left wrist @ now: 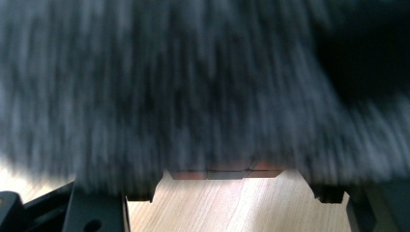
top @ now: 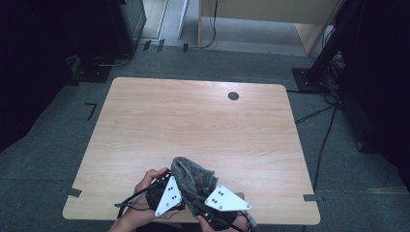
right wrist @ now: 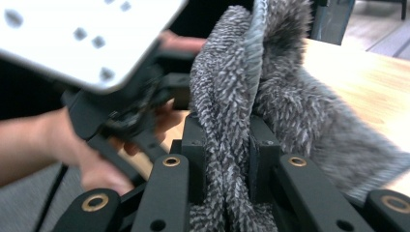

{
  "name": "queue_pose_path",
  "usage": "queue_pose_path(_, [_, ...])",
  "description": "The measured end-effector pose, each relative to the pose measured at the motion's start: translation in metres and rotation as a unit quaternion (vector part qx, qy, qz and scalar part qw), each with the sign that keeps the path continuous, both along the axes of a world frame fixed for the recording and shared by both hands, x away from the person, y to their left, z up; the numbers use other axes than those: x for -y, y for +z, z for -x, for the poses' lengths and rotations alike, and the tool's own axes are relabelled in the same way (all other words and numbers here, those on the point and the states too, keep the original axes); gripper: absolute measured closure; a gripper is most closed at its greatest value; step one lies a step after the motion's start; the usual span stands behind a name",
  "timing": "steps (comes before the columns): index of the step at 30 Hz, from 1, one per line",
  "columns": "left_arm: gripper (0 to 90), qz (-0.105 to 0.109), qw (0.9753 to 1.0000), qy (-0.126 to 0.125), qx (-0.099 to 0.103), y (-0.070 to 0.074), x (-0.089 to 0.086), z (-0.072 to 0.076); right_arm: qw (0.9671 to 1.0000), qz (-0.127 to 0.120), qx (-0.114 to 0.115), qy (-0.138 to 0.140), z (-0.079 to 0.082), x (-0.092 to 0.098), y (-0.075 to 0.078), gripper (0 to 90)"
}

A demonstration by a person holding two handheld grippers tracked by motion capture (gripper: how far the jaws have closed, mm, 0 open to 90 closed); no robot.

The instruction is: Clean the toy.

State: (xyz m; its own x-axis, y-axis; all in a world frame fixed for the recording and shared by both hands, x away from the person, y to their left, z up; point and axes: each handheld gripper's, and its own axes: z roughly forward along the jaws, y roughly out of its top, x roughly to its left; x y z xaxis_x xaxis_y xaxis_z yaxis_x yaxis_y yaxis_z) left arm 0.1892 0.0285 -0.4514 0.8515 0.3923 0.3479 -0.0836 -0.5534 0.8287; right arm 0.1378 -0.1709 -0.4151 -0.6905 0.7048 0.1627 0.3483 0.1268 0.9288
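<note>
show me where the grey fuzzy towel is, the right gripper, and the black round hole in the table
grey fuzzy towel (top: 189, 170): high view, top of the bunched cloth.
right gripper (right wrist: 226, 145): right gripper view, between its fingers, closed on the towel.
black round hole (top: 233, 95): high view, its centre, far side of the table.

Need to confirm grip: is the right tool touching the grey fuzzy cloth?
Touching: the right gripper view shows the right tool with jaws clamped on the grey fuzzy cloth.

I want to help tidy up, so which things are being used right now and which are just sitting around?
Being used:
fuzzy grey cloth
left gripper, touching the cloth
right gripper, shut on the cloth

Just there:
wooden table
black round spot on the table
pale wooden furniture behind the table
</note>
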Motion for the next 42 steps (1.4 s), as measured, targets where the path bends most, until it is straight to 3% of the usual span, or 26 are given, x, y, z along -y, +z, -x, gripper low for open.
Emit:
queue_pose_path(2, [34.3, 0.011, 0.9999, -0.004, -0.001, 0.001, -0.003, -0.001, 0.9986, -0.037, -0.009, -0.037, -0.005, 0.019, 0.004, 75.1])
queue_pose_path(3, [34.3, 0.025, 0.9996, -0.013, -0.007, 0.002, -0.006, -0.002, 0.9966, -0.054, -0.013, -0.061, -0.008, 0.031, 0.006, 75.1])
queue_pose_path(4, [34.3, 0.025, 0.9996, -0.013, -0.007, 0.002, -0.006, -0.002, 0.9943, -0.071, -0.017, -0.078, -0.01, 0.042, 0.008, 75.1])
queue_pose_path(5, [34.3, 0.06, 0.9974, -0.036, -0.016, 0.006, -0.012, -0.002, 0.9917, -0.099, -0.021, -0.08, -0.012, 0.054, 0.008, 75.1])
queue_pose_path(7, [34.3, 0.081, 0.9954, -0.047, -0.022, 0.009, -0.015, -0.003, 0.9875, -0.147, -0.033, -0.046, -0.015, 0.062, 0.008, 75.0])
queue_pose_path(10, [34.3, 0.111, 0.9909, -0.066, -0.038, 0.013, -0.019, -0.002, 0.9864, -0.156, -0.052, -0.006, -0.019, 0.055, 0.001, 75.6])
queue_pose_path(11, [34.3, 0.114, 0.9904, -0.068, -0.04, 0.014, -0.021, -0.003, 0.9841, -0.168, -0.058, -0.002, -0.021, 0.054, -0.003, 75.8])
queue_pose_path(12, [34.3, 0.123, 0.9888, -0.071, -0.044, 0.015, -0.024, -0.004, 0.9786, -0.192, -0.074, 0.001, -0.024, 0.056, -0.008, 75.8])
queue_pose_path(14, [34.3, 0.15, 0.9841, -0.076, -0.058, 0.018, -0.029, -0.007, 0.981, -0.167, -0.097, -0.015, -0.03, 0.06, -0.014, 76.1])
queue_pose_path(15, [34.3, 0.157, 0.9826, -0.076, -0.064, 0.019, -0.031, -0.008, 0.9807, -0.164, -0.104, -0.023, -0.032, 0.064, -0.017, 76.1])
queue_pose_path(17, [34.3, 0.148, 0.9844, -0.072, -0.062, 0.019, -0.031, -0.01, 0.9755, -0.188, -0.112, -0.027, -0.033, 0.069, -0.018, 76.0])
queue_pose_path(19, [34.3, 0.12, 0.9885, -0.073, -0.054, 0.015, -0.028, -0.008, 0.9738, -0.205, -0.097, -0.015, -0.029, 0.07, -0.011, 75.9])
queue_pose_path(21, [34.3, 0.109, 0.9897, -0.077, -0.052, 0.013, -0.024, -0.006, 0.9743, -0.211, -0.078, 0.011, -0.024, 0.064, -0.002, 75.8])
queue_pose_path(23, [34.3, 0.114, 0.9887, -0.082, -0.054, 0.014, -0.02, -0.003, 0.977, -0.199, -0.074, 0.023, -0.022, 0.056, 0.002, 75.7])
queue_pose_path(24, [34.3, 0.114, 0.9889, -0.08, -0.051, 0.014, -0.02, -0.003, 0.9764, -0.202, -0.075, 0.021, -0.022, 0.055, -0.001, 75.7])
queue_pose_path(25, [34.3, 0.121, 0.9876, -0.084, -0.054, 0.015, -0.022, -0.003, 0.9745, -0.209, -0.079, 0.018, -0.024, 0.057, -0.004, 75.8])
queue_pose_path(26, [34.3, 0.132, 0.9856, -0.087, -0.06, 0.016, -0.025, -0.004, 0.9747, -0.202, -0.095, 0.004, -0.027, 0.059, -0.011, 75.9])
queue_pose_path(28, [34.2, 0.154, 0.9821, -0.086, -0.067, 0.02, -0.03, -0.007, 0.9788, -0.167, -0.117, -0.022, -0.034, 0.063, -0.024, 76.0])
queue_pose_path(30, [34.3, 0.159, 0.9818, -0.08, -0.066, 0.022, -0.032, -0.009, 0.9759, -0.167, -0.139, -0.025, -0.039, 0.066, -0.034, 75.9])
queue_pose_path(31, [34.3, 0.149, 0.9842, -0.073, -0.062, 0.021, -0.033, -0.01, 0.9732, -0.178, -0.143, -0.023, -0.04, 0.067, -0.035, 75.8])
queue_pose_path(32, [34.2, 0.14, 0.9861, -0.066, -0.059, 0.019, -0.033, -0.011, 0.9713, -0.194, -0.138, -0.014, -0.039, 0.067, -0.032, 75.7])
queue_pose_path(33, [34.2, 0.137, 0.9866, -0.065, -0.061, 0.017, -0.033, -0.011, 0.971, -0.203, -0.125, -0.004, -0.037, 0.067, -0.027, 75.6])
queue_pose_path(37, [34.2, 0.14, 0.9849, -0.073, -0.071, 0.015, -0.029, -0.011, 0.9713, -0.222, -0.079, 0.035, -0.025, 0.062, -0.005, 75.2])
queue_pose_path(40, [34.1, 0.135, 0.986, -0.073, -0.064, 0.017, -0.028, -0.008, 0.9739, -0.208, -0.086, 0.029, -0.027, 0.059, -0.013, 75.5])
queue_pose_path(41, [34.1, 0.143, 0.9846, -0.075, -0.068, 0.018, -0.03, -0.009, 0.9735, -0.204, -0.101, 0.024, -0.031, 0.061, -0.019, 75.7])
queue_pose_path(42, [34.1, 0.159, 0.9816, -0.077, -0.073, 0.019, -0.033, -0.01, 0.975, -0.192, -0.111, 0.017, -0.034, 0.063, -0.024, 76.2])
